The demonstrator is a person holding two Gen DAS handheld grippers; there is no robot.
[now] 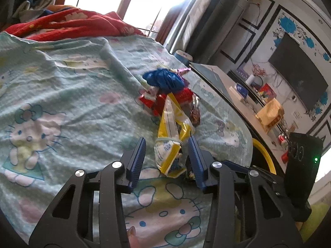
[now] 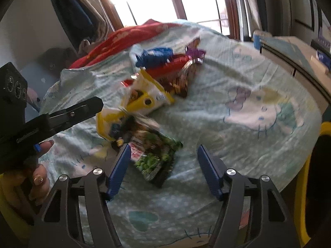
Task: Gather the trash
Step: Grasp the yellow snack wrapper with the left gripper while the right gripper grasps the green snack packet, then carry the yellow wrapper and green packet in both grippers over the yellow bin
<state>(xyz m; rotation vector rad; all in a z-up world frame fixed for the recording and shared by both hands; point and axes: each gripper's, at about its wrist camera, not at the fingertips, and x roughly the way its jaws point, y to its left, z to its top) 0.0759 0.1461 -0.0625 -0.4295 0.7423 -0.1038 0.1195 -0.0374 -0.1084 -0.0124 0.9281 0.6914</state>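
A pile of snack wrappers lies on the bed: a blue bag [image 1: 163,80], red wrappers [image 1: 149,101], a dark foil pack [image 1: 195,111] and a long yellow-and-white wrapper [image 1: 171,124]. My left gripper [image 1: 166,138] straddles the near end of the yellow wrapper; a gap shows at the left pad, so it is open. In the right wrist view, a green snack wrapper [image 2: 157,155] lies between the fingers of my right gripper [image 2: 164,146]. Those jaws stand wide, with the left finger at the wrapper's edge. The yellow wrapper [image 2: 144,97] lies just beyond it.
The bed has a pale green cartoon-cat sheet [image 1: 62,82] and a red blanket [image 1: 68,22] at the far end. A yellow rim [image 1: 266,155] shows past the bed's right edge. Beyond stand a cluttered table [image 1: 244,103] and a television [image 1: 300,78]. A hand [image 2: 39,177] holds the left gripper's black frame [image 2: 62,113].
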